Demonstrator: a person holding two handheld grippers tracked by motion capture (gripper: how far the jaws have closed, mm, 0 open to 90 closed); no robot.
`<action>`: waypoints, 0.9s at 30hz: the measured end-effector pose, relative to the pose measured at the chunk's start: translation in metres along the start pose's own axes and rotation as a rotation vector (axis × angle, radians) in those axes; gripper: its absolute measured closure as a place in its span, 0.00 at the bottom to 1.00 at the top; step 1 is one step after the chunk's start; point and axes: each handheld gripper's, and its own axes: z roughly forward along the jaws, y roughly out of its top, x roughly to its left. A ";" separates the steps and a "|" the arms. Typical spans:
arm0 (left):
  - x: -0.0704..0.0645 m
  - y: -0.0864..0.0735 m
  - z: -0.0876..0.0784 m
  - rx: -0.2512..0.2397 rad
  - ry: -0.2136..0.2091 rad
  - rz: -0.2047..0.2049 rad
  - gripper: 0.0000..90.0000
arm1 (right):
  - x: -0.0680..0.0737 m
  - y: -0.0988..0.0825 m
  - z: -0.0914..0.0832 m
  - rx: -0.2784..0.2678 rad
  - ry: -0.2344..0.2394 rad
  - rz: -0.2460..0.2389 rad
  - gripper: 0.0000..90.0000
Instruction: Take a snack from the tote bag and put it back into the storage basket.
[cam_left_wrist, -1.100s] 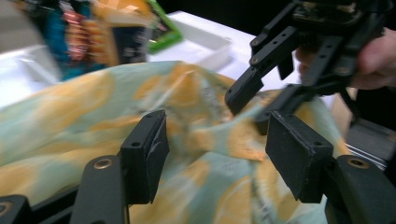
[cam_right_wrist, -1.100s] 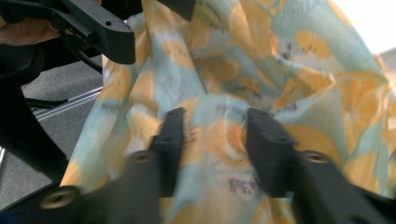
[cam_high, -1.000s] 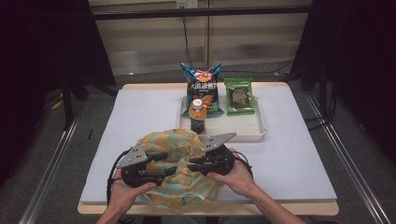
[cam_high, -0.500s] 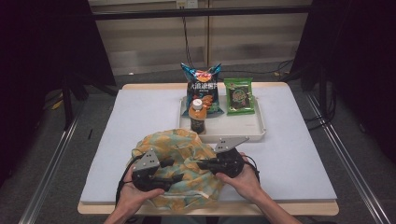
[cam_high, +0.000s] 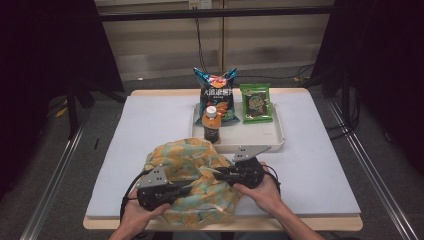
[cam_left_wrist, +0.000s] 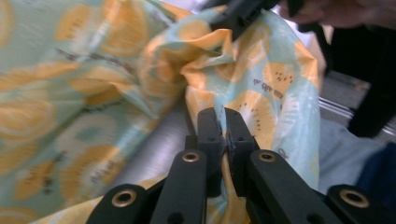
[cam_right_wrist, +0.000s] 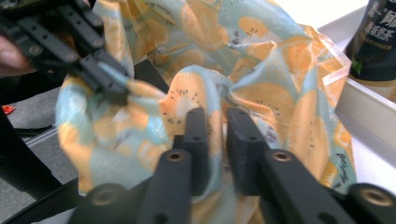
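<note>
A soft bag of pale green cloth printed with orange fruit slices lies crumpled at the table's near edge. My left gripper reaches in from its left side. Its jaws have just been closing and now stand shut on a fold of the bag, pinched at my left gripper's tips. My right gripper comes in from the bag's right side. Its jaws have just been opening, and a bunched fold of the bag sits loosely in the gap of my right gripper.
A white tray stands just behind the bag, holding a dark bottle with an orange cap, a blue crisp packet and a green snack packet. The white table cover spreads to both sides.
The left jaws have shut on the bag's cloth. The right jaws have parted a little around their fold. Both hands stay in nearly the same place.
</note>
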 end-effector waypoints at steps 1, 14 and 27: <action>-0.004 -0.002 0.000 0.010 -0.017 0.003 0.97 | 0.001 0.000 0.001 0.005 0.005 -0.006 0.80; -0.015 -0.012 0.011 0.111 -0.083 0.035 0.98 | 0.018 0.014 0.032 0.053 0.071 -0.061 0.49; -0.014 -0.010 0.014 0.106 -0.068 0.022 0.97 | 0.009 -0.001 0.005 0.037 -0.007 -0.041 0.99</action>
